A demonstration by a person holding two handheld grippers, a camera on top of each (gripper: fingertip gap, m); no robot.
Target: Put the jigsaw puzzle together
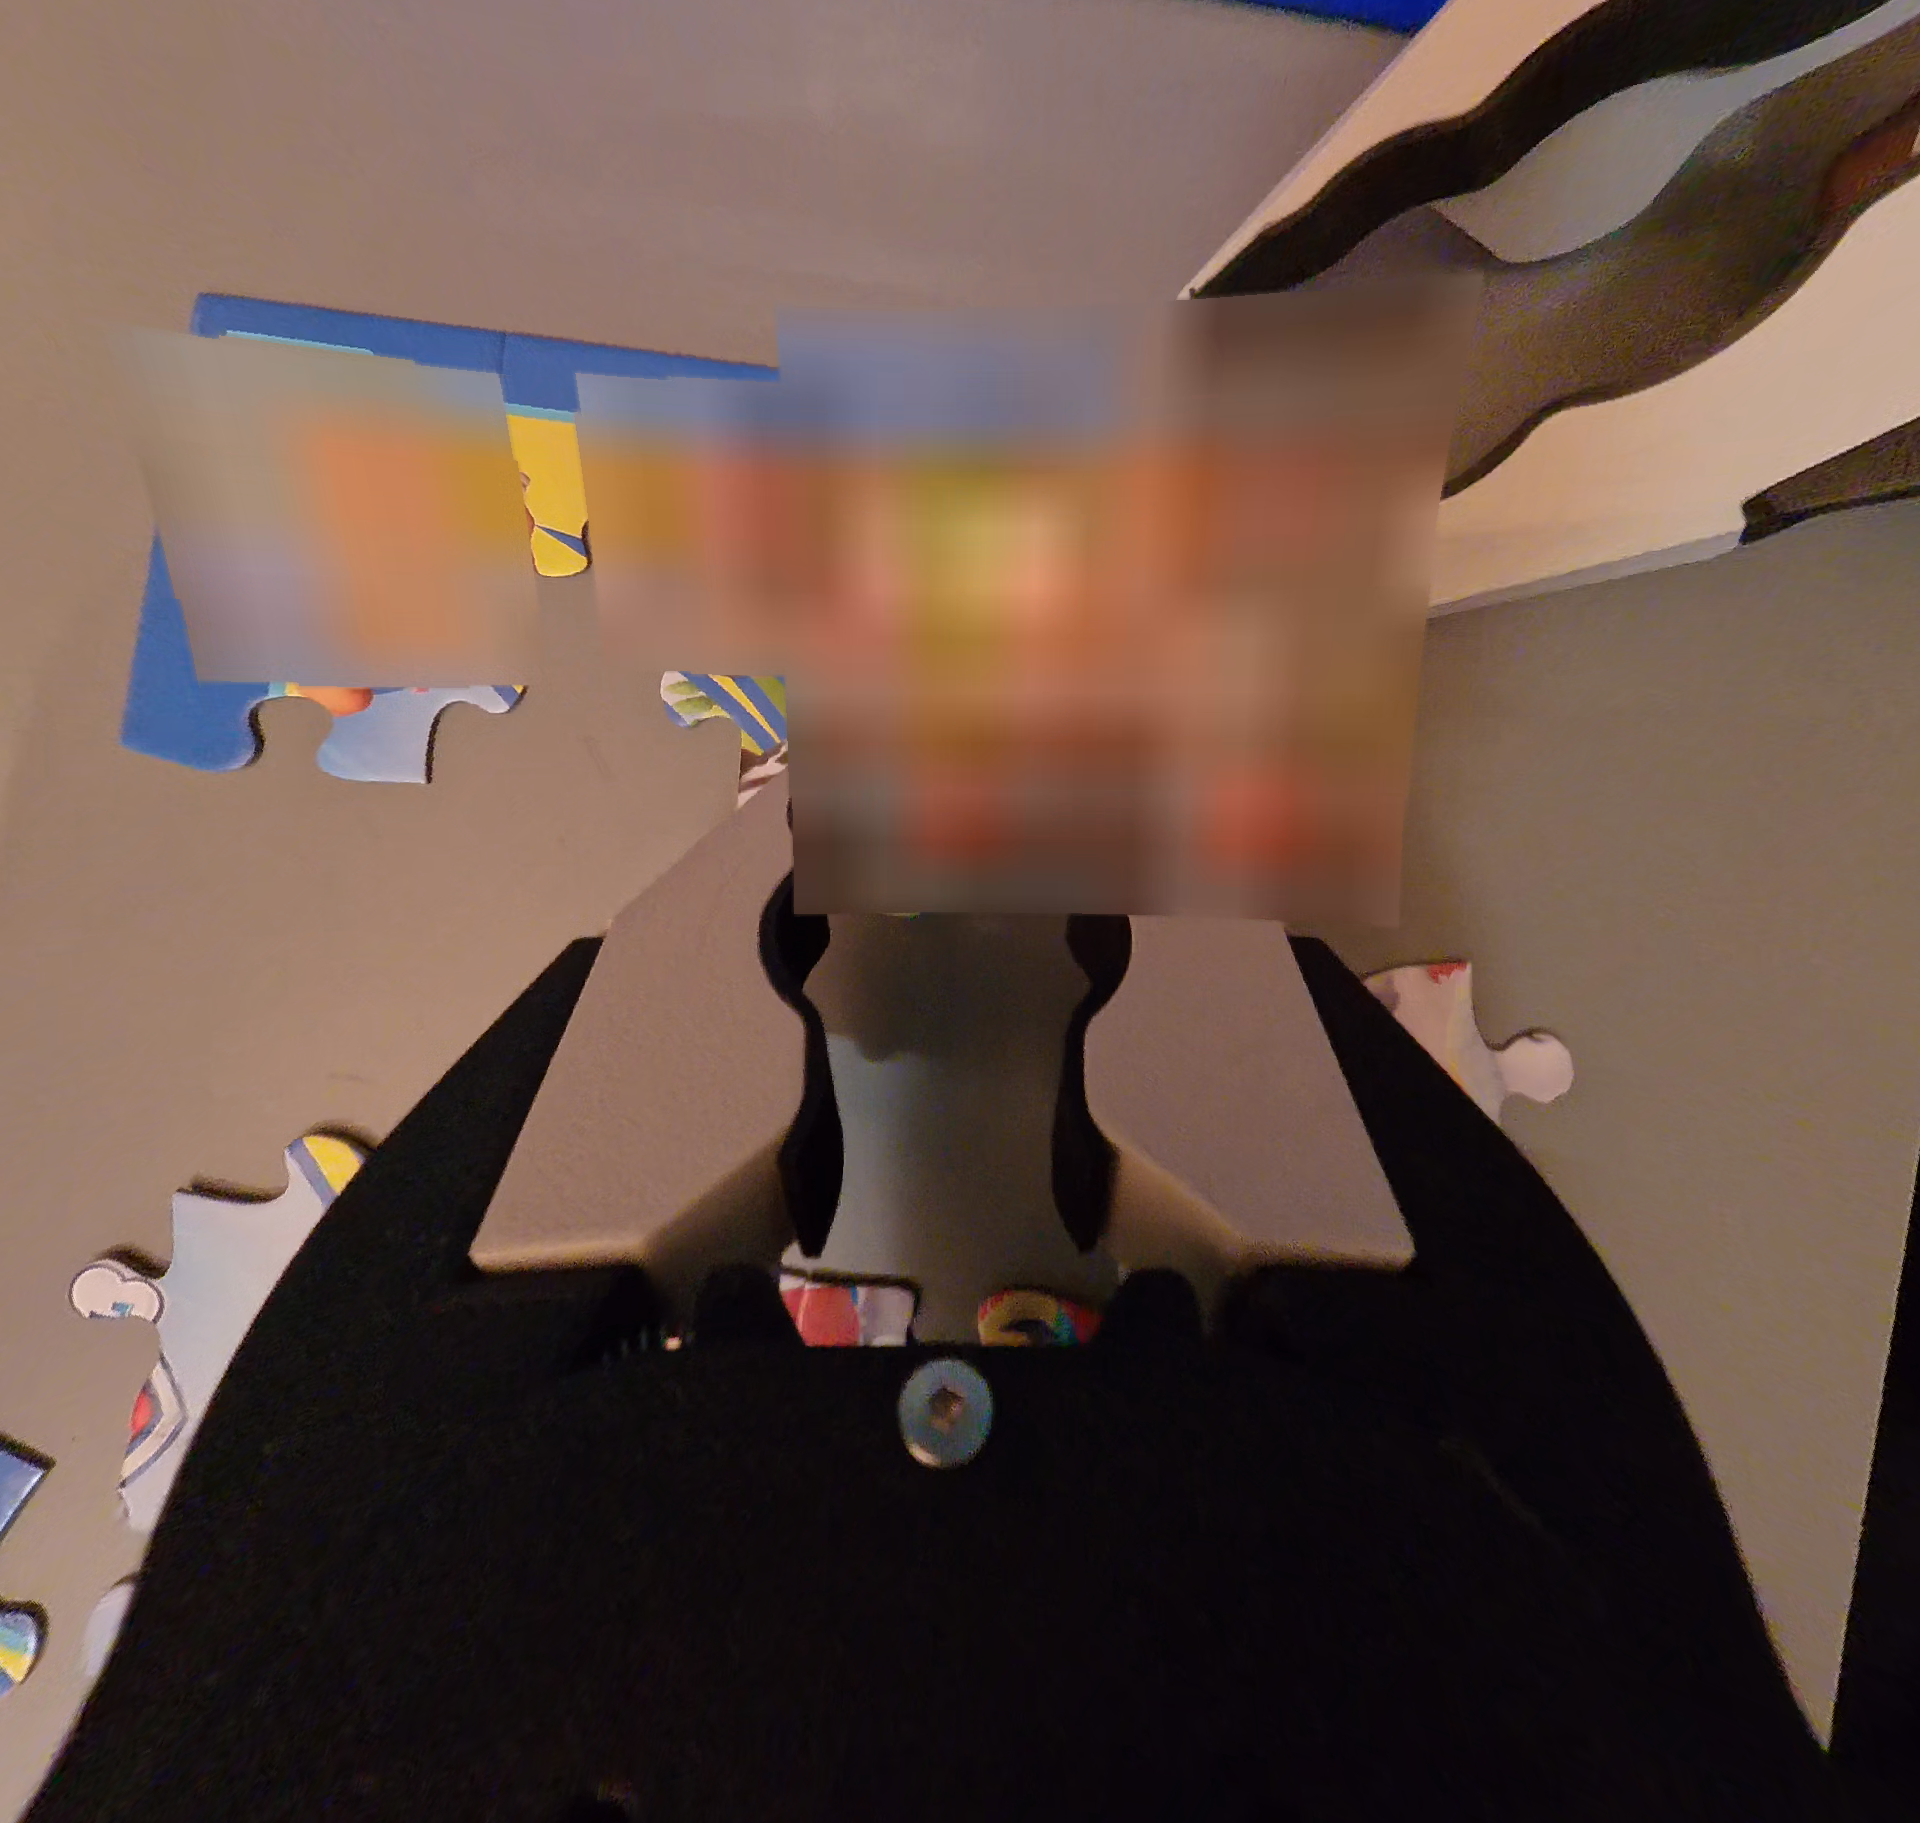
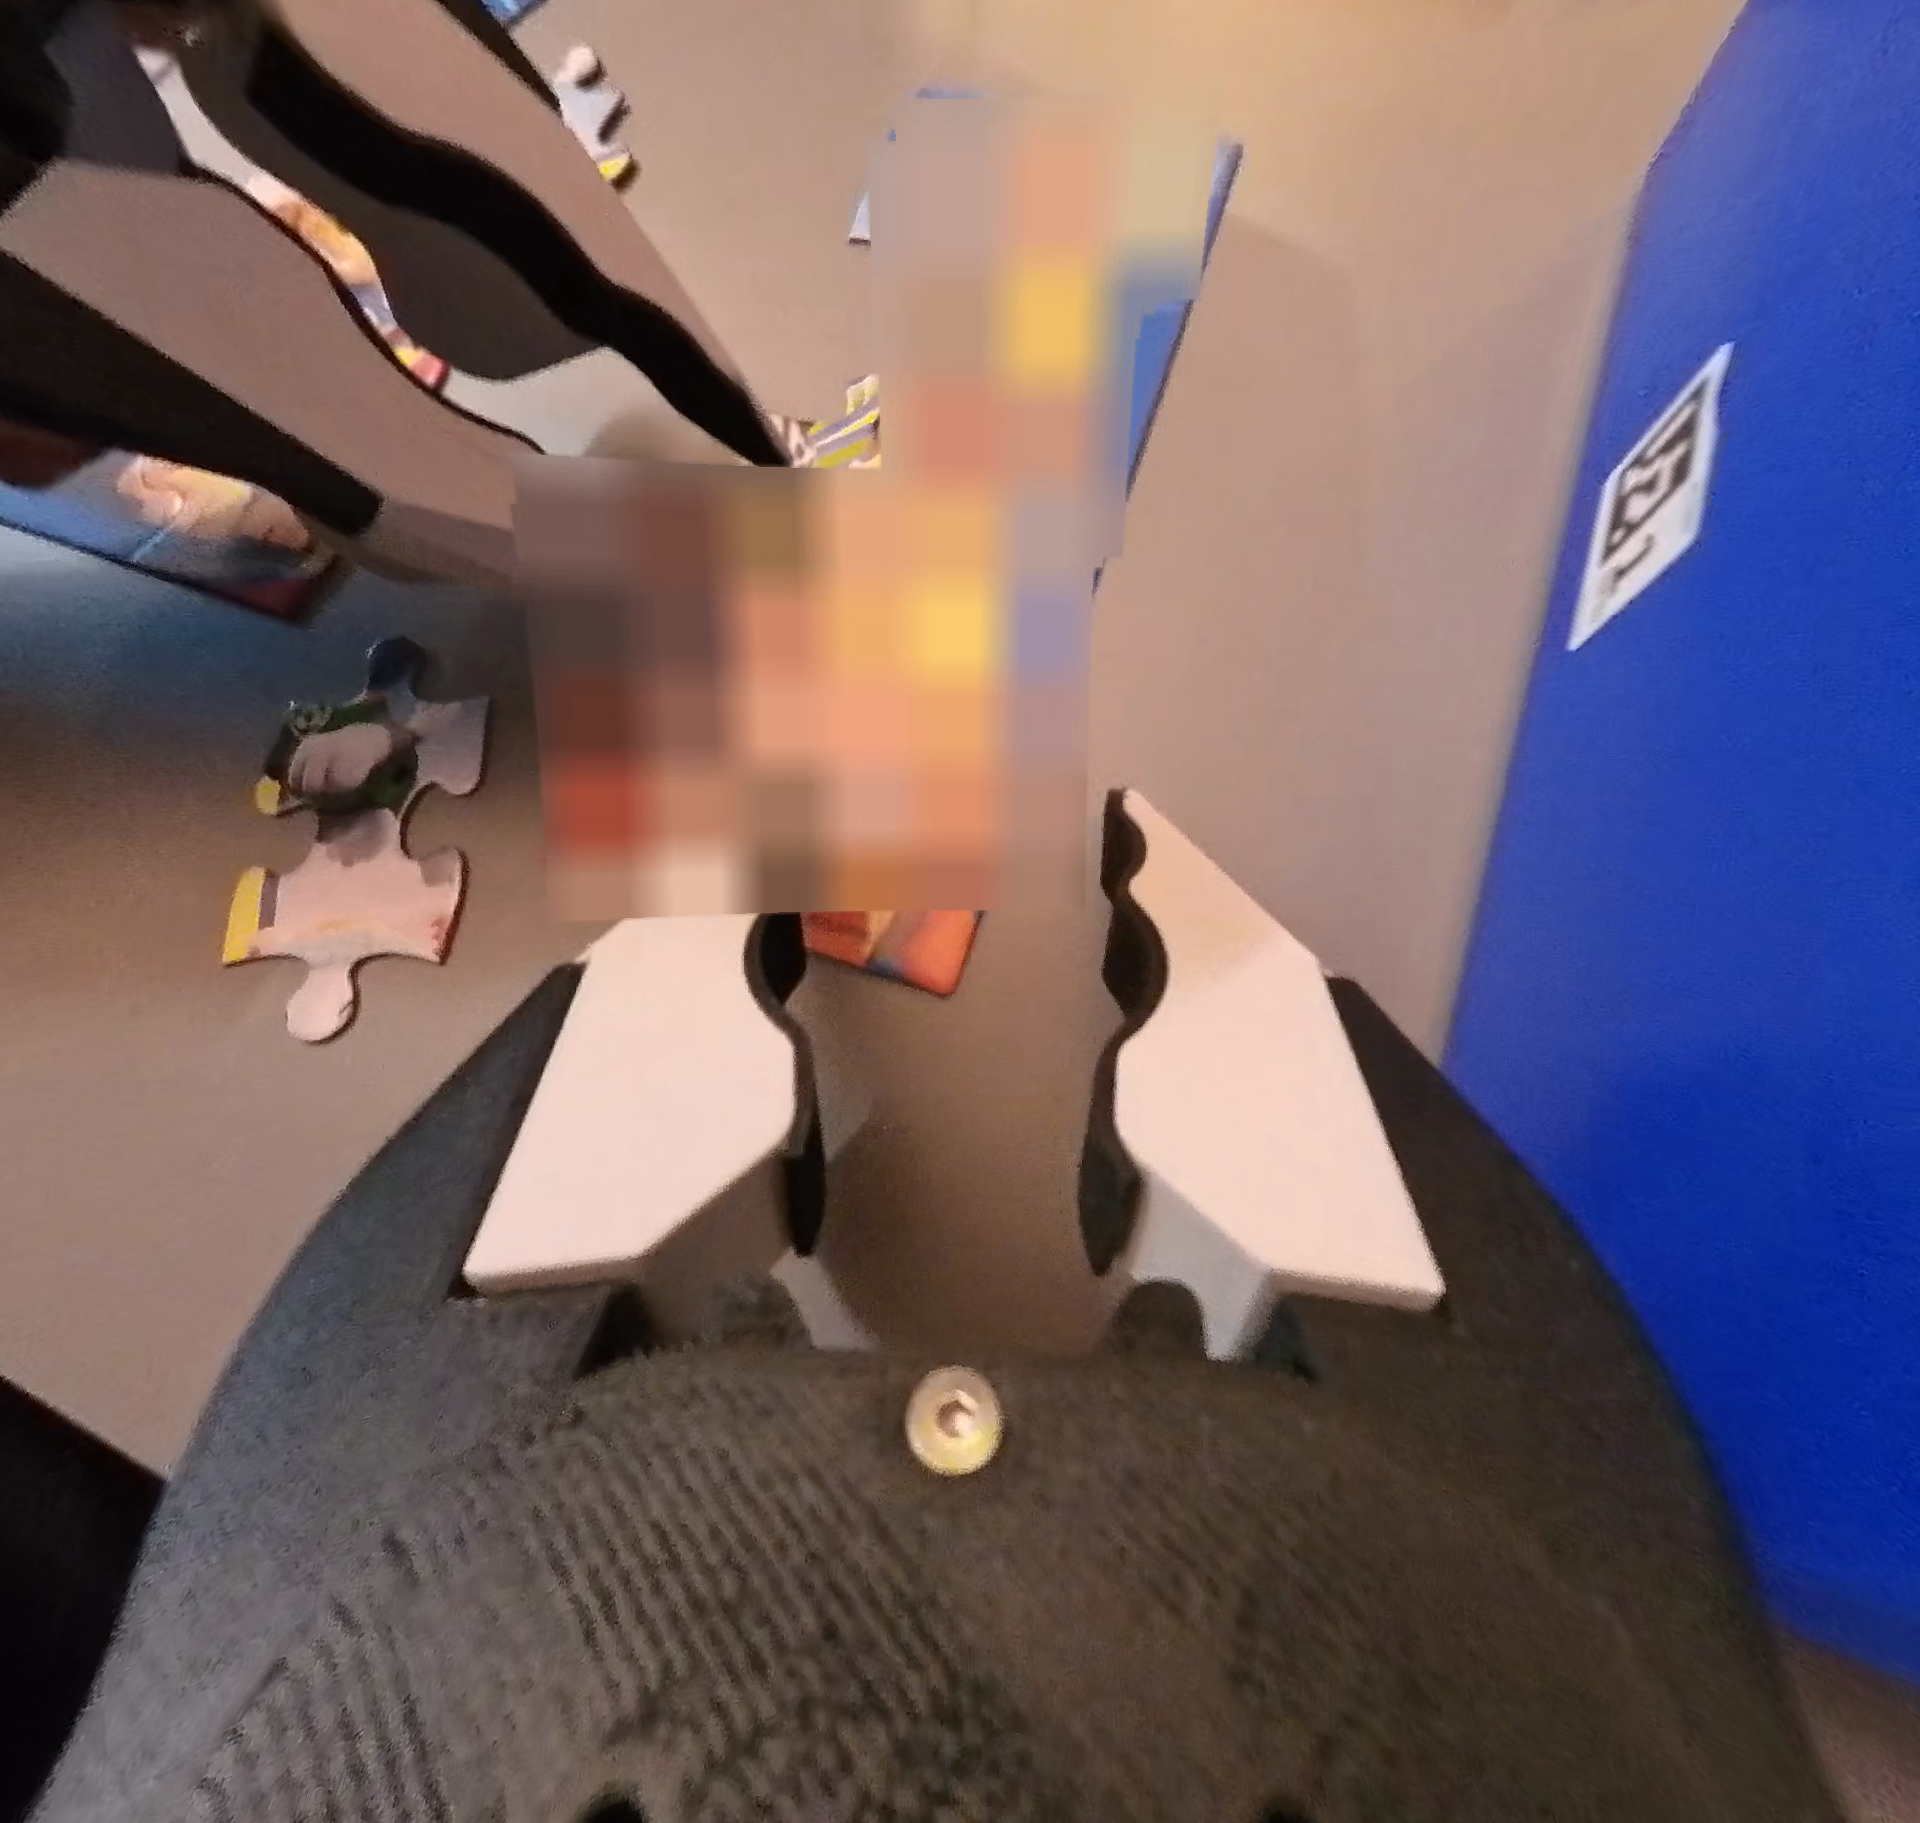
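Puzzle pieces lie loose on the grey desk. Your left tongs and right tongs stand open, gripping nothing; keep them low.

Two grippers; one square tag; several loose puzzle pieces.

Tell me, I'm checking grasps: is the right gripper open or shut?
Open. The right gripper shows its fingers well apart, with grey table between them; one fingertip is hidden.
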